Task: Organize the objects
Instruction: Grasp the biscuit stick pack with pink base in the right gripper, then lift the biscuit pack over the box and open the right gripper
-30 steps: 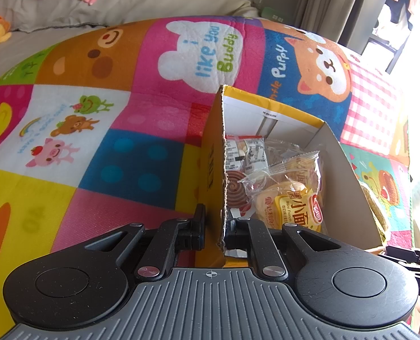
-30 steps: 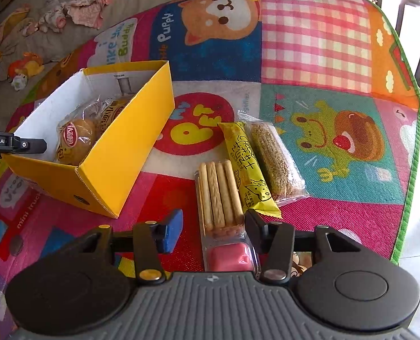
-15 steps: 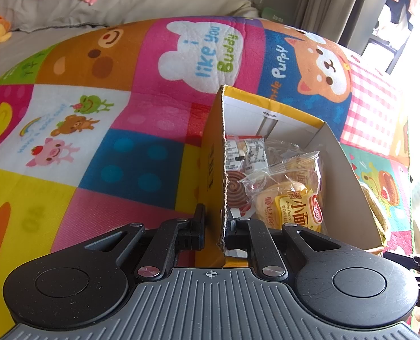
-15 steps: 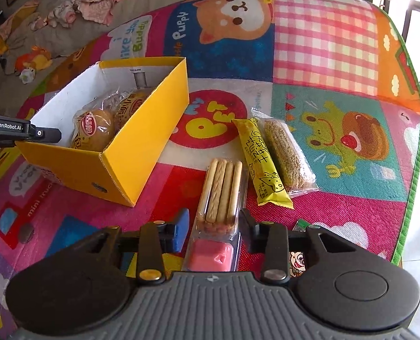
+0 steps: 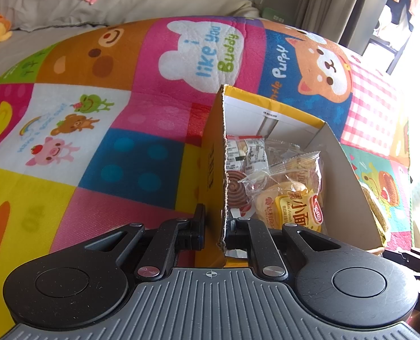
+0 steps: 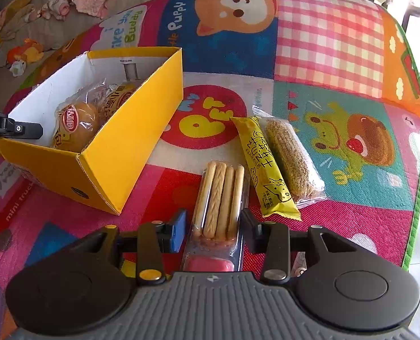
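We see a clear plastic pack of long biscuit sticks with a pink dip cup [image 6: 218, 209] lying on the colourful cartoon play mat [image 6: 337, 65]. Its long axis runs straight away from the right wrist camera, with the pink cup end nearest us and the stick tips pointing off toward the far side of the mat. Our right gripper [image 6: 213, 228] straddles the near part of the pack: its fingers [image 6: 178, 233] stand moderately apart, one on each side. The right-hand one looks to be at the wrapper's edge, while the blue-padded one stands slightly clear, so we cannot tell that they grip it.

Just to the right of the pack lie a yellow foil snack bar [image 6: 262, 167] and a clear-wrapped sesame bar [image 6: 290, 161], side by side and angled slightly rightward.

To the left sits an open yellow cardboard box [image 6: 125, 153], holding wrapped buns [image 5: 289, 206]. Our left gripper [image 5: 214, 223] has its fingers [image 5: 200, 226] drawn narrow, one outside and one inside the box's near side wall [image 5: 214, 170], pinching it.
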Demonstrator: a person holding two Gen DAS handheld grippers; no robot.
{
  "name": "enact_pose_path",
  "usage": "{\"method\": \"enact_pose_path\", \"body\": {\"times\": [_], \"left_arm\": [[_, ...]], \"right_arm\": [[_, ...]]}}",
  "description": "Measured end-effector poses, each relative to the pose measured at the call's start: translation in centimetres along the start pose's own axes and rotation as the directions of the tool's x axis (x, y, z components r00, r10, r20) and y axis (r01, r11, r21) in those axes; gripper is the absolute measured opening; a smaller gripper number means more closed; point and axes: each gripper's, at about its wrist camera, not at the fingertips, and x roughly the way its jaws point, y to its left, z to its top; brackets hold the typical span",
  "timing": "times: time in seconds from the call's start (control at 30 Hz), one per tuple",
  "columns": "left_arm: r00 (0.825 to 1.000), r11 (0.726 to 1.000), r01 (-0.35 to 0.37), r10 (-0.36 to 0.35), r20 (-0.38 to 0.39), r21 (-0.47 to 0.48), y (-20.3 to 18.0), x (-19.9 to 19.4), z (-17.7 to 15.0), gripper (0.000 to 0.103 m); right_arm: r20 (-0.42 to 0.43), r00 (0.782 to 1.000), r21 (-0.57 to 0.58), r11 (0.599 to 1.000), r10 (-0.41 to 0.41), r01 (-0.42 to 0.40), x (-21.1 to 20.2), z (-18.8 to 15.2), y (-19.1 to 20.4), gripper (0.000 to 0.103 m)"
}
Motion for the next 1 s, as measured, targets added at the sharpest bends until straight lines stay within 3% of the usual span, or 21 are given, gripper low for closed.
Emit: {"method": "enact_pose_path", "body": {"times": [0.4,0.67,0.77,0.87,1.0], "left_arm": [[1.0,1.0,0.0,0.0,-0.001,0.0,0.0,0.0,0.0,0.013],[1.0,1.0,0.0,0.0,-0.004,-0.005,0.1,0.1,-0.1,0.013],[1.0,1.0,0.0,0.0,-0.003,-0.005,0.1,0.0,-0.1,0.013],[1.0,1.0,0.001,-0.001,-0.003,-0.007,0.2,0.0,-0.1,0.013],[1.0,1.0,0.001,-0.002,-0.001,-0.01,0.2,0.0,-0.1,0.013]], "right_arm": [[-0.013,1.0,0.001,1.0,0.018,-0.018,-1.0,-0.5,-0.2,0.033],[-0.016,0.995,0.01,0.995,0.101,-0.1,-7.3,-1.4,-0.7,0.033],[0.038,0.99,0.011,0.991,0.134,-0.134,-11.1,-0.7,-0.8,0.033],[0.144,0.979,-0.012,0.99,0.141,-0.141,-15.4,1.1,-0.4,0.033],[0.282,0.94,-0.035,0.981,0.192,-0.189,-19.9,4.6,0.1,0.033]]}}
